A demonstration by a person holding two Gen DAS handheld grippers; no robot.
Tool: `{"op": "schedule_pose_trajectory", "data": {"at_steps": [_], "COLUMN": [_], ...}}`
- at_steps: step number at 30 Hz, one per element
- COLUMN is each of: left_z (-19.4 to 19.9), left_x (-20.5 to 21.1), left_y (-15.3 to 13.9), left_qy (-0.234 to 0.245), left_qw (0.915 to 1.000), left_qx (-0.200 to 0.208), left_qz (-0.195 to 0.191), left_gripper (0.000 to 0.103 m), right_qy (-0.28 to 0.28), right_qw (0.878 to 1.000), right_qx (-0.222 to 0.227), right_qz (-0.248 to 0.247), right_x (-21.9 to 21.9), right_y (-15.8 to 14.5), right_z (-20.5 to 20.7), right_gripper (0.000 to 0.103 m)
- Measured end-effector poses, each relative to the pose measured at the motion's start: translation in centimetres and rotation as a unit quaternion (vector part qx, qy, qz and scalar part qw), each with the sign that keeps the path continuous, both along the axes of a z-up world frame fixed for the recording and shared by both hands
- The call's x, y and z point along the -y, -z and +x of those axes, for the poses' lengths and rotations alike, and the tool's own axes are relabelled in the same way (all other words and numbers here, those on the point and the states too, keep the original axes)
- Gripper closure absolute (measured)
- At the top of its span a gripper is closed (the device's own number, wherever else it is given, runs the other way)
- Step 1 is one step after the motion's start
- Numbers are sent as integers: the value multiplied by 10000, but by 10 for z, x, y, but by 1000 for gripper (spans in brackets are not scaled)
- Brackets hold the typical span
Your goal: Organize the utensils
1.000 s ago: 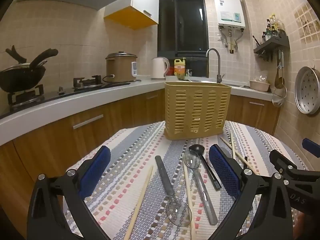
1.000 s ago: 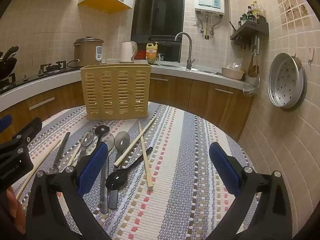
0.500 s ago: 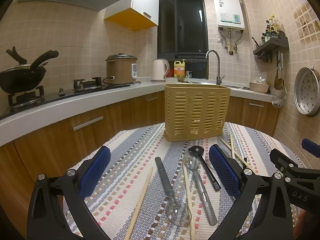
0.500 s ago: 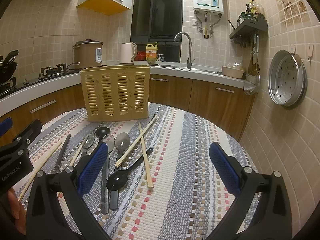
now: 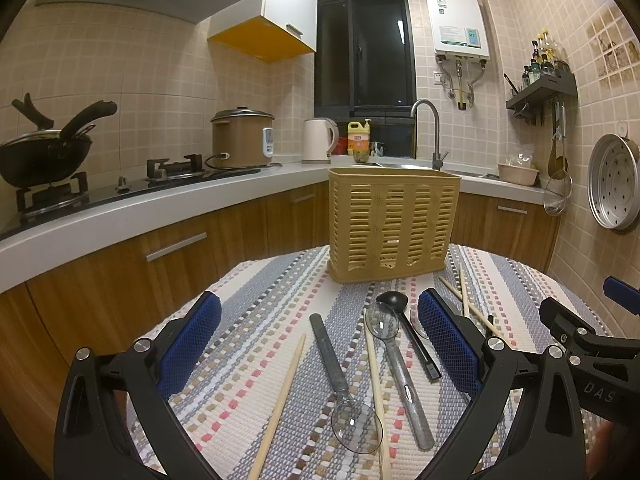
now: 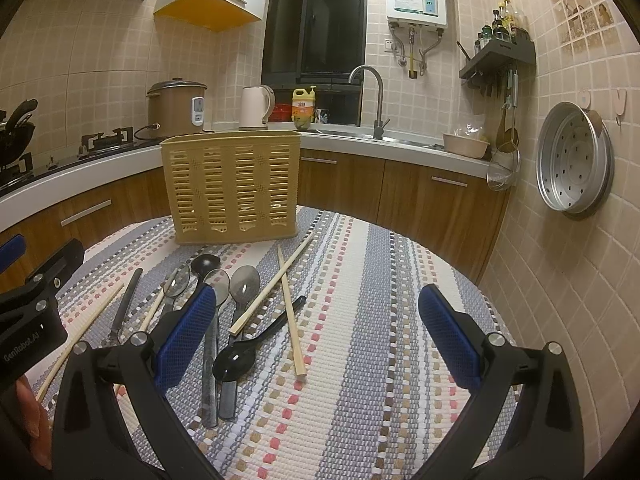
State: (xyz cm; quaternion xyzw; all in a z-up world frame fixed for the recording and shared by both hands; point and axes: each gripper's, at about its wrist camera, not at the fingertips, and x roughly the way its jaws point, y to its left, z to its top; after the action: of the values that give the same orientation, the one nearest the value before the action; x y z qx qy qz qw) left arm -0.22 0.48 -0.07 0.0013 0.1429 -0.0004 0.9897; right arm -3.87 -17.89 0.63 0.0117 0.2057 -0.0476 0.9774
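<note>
A yellow slotted utensil basket [image 5: 392,224] [image 6: 232,186] stands upright at the far side of the round table. In front of it lie several metal spoons [image 5: 400,364] [image 6: 240,304], two black spoons [image 5: 404,328] [image 6: 256,340] and loose wooden chopsticks [image 5: 280,400] [image 6: 290,312] on a striped mat [image 5: 260,320] [image 6: 380,340]. My left gripper [image 5: 316,344] is open and empty above the utensils. My right gripper [image 6: 316,340] is open and empty, to the right of the pile.
A curved counter [image 5: 120,216] behind the table carries a wok [image 5: 40,156], a rice cooker [image 5: 242,138], a kettle [image 5: 318,140] and a sink tap [image 5: 430,128]. A steamer tray [image 6: 572,160] hangs on the tiled wall at the right.
Both grippers have risen and tilted slightly; the basket sits a little lower in both views. The utensils have not moved.
</note>
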Motion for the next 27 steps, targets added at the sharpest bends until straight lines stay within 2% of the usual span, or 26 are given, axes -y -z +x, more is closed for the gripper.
{"op": "schedule_pose_trajectory", "data": {"at_steps": [27], "left_z": [2], "left_x": [-1], "left_y": [0], "left_qy": [6], "left_qw": [10000], "left_qx": [-1], "left_qz": [-2], "left_gripper": [7], "right_qy": [-6], "right_qw": [9999], "right_qx": [-52], "right_qz": [-113], "right_x": [-4], "right_y": [0], "right_z": [3], "right_gripper": [6]}}
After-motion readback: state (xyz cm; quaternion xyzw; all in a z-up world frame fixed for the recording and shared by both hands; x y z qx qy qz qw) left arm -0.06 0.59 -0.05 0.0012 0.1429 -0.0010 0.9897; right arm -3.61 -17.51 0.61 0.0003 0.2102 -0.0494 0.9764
